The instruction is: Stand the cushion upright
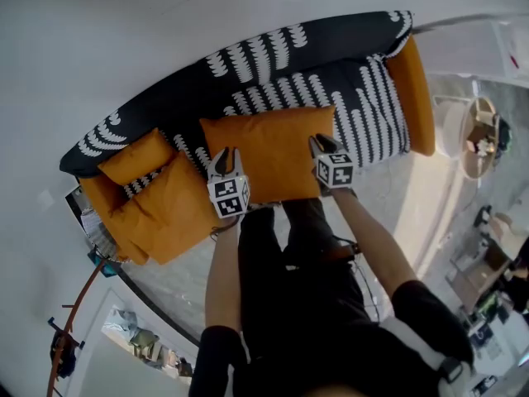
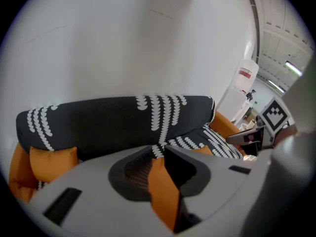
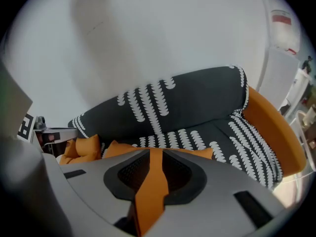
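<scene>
Both grippers are clamping the cushion [image 1: 277,149]; it is not yet standing.
I am holding its near edge with the left gripper [image 1: 226,155], fingers pinching orange fabric. The cushion is sloping across the middle of the sofa [image 1: 331,52] seat, far edge toward the backrest. The right gripper [image 1: 324,144] is pinching the same edge. I judge the tipping up against the backrest is yet to come.

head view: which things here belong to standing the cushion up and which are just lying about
In the job:
- middle orange cushion
- left gripper and right gripper, each pinching it
- patterned sofa under it

Lying about:
- small orange cushion and large orange cushion at the sofa's left end
- round table at the right
</scene>
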Available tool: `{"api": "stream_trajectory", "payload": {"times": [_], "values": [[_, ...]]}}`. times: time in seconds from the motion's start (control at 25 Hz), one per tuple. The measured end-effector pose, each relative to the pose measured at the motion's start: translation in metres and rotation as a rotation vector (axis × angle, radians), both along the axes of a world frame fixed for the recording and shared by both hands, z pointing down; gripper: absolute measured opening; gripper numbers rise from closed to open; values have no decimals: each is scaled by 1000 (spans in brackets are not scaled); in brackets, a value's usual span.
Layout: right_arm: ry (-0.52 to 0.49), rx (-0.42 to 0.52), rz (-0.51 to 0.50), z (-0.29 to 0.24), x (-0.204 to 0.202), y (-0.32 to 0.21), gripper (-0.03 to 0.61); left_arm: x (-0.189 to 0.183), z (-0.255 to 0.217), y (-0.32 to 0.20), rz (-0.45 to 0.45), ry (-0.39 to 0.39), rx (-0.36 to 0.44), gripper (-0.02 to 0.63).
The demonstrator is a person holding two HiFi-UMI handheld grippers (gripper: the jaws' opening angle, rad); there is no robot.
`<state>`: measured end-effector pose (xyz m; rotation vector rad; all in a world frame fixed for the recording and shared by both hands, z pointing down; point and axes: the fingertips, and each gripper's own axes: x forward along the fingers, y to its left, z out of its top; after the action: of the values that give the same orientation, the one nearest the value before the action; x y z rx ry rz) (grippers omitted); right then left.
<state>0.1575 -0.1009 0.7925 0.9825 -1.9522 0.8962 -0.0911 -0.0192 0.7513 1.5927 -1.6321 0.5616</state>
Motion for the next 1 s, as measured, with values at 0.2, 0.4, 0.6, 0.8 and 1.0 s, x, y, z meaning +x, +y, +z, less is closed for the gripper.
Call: {"api": "stream_trajectory", "payload": {"times": [0.2, 0.4, 0.6, 0.8, 1.0], "values": [[33, -45, 11, 32, 12, 8, 91, 6, 28, 9, 29, 7, -52, 97], [67, -75, 9, 60, 19, 11, 125, 9, 57, 14, 32, 37, -102, 131], [120, -128, 15, 89, 31, 17, 151, 7, 92, 24, 20, 37, -181, 157], [140, -161, 14, 109, 34, 24, 155, 7, 120, 33, 27, 50, -223, 167], [169, -179, 25, 127, 39, 23, 159, 3, 143, 41, 11, 48, -285, 167]]}}
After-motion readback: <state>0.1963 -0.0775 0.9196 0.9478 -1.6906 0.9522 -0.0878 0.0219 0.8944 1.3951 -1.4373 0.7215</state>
